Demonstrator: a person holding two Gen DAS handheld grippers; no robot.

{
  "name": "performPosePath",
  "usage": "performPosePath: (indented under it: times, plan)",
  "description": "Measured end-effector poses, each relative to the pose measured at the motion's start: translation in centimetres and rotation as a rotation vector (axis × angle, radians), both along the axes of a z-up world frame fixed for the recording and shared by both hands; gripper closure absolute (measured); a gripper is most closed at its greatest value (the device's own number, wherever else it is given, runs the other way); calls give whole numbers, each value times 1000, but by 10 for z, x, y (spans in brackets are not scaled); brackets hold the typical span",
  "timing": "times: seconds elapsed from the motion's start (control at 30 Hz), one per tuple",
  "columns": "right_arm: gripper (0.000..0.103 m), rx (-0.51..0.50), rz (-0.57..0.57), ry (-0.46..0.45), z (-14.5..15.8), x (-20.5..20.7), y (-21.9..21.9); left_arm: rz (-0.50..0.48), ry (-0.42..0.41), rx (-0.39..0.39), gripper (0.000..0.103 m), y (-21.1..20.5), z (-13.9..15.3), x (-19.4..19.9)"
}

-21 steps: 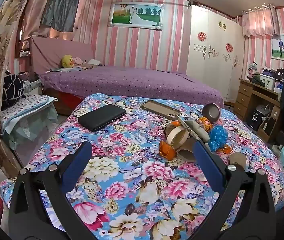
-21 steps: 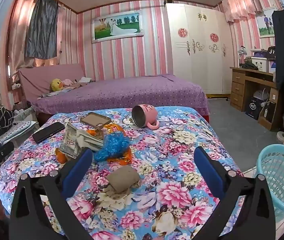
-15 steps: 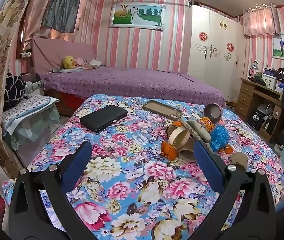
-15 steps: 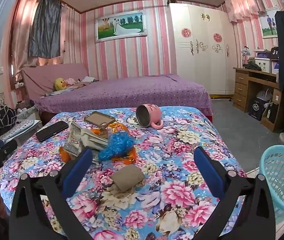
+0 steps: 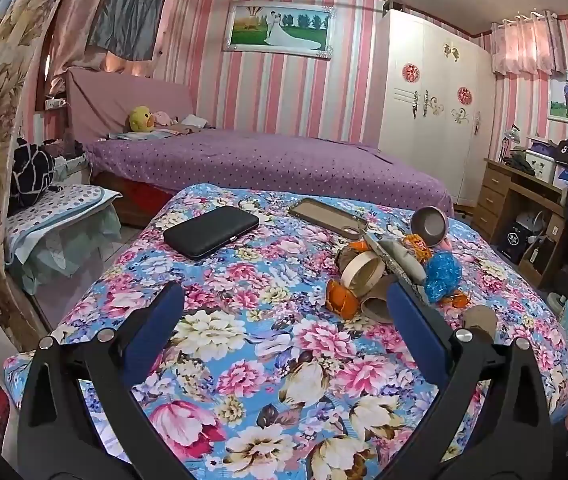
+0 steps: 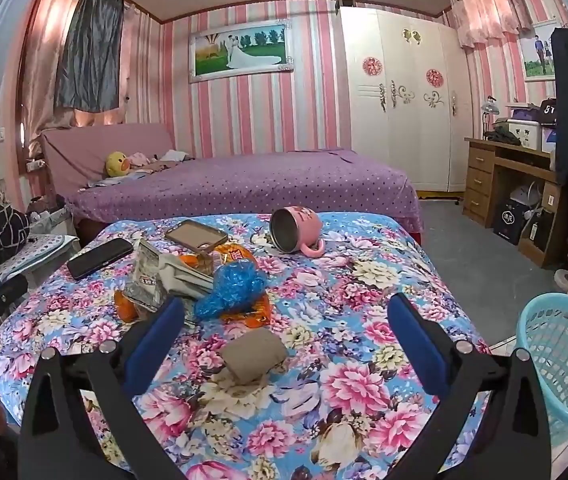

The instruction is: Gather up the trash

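Note:
A heap of trash lies on the floral bedspread (image 6: pixel 364 280): a crumpled blue plastic bag (image 6: pixel 232 290), orange wrappers (image 6: pixel 250 314), a silvery packet (image 6: pixel 152 276) and a flattened brown paper tube (image 6: pixel 253 354). In the left wrist view the heap shows a tape roll (image 5: pixel 362 272), the blue bag (image 5: pixel 442 274) and an orange wrapper (image 5: pixel 342 300). My right gripper (image 6: pixel 284 320) is open and empty, hovering above the brown tube. My left gripper (image 5: pixel 284 320) is open and empty, left of the heap.
A light blue mesh basket (image 6: pixel 564 356) stands on the floor right of the bed. A pink mug (image 6: pixel 296 230) lies on its side. A phone (image 6: pixel 196 236) and a black case (image 5: pixel 210 232) lie behind the heap. A purple bed (image 6: pixel 244 184) stands beyond.
Both views have shifted slightly; the heap and bedspread sit a little lower and nearer in the frames. Nothing was taken hold of or let go.

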State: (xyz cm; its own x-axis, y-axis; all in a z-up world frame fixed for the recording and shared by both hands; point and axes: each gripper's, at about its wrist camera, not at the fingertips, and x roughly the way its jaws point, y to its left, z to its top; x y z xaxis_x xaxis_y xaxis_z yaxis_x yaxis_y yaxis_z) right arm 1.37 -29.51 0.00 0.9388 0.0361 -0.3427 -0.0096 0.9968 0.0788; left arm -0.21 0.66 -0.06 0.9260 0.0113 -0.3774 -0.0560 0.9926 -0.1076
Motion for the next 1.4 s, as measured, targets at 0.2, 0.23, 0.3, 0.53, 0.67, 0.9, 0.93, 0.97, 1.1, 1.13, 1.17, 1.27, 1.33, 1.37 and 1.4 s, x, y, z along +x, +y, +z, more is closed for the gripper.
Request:
performPosePath:
  times: [0.2,0.23,0.3,0.53,0.67,0.9,0.93,0.97,1.1,1.13,1.17,1.27,1.33,1.37,1.4]
  plan:
    - [4,22,-3,11,-1,4,-3,14,13,-19,5,4,-2,3]
    - [4,23,-5,9,-1,4,-3,15,13,-22,5,5,-2,3]
    - [4,23,-2,8,-1,4,-2,17,12,-26,5,6,-2,3]
    - [4,20,0,10,-2,5,-1,14,13,-23,5,6,-2,3]
    - [4,21,1,11,-2,5,0,16,12,-23,5,6,-2,3]
    - [4,21,1,12,-3,6,0,18,13,-24,5,6,-3,4]
    - [4,21,1,13,-3,6,1,17,14,-25,5,6,-3,4]
    - [4,20,1,13,-3,6,1,17,15,-25,5,6,-4,4]
    - [4,24,0,13,-3,6,0,17,13,-25,5,6,-3,4]
    - [4,24,-1,14,-4,6,0,17,14,-24,5,6,-4,4]
    - [4,23,-1,12,-3,6,0,15,14,-25,5,6,-4,4]
    - [4,27,-4,10,-4,6,0,18,17,-30,5,7,-5,5]
    - [4,24,-11,11,-4,6,0,21,23,-43,5,8,-6,6]
    - [4,22,-16,9,-4,5,1,26,27,-48,5,10,-7,7]
    - [4,27,-17,-2,-4,3,1,34,32,-51,5,11,-8,8]
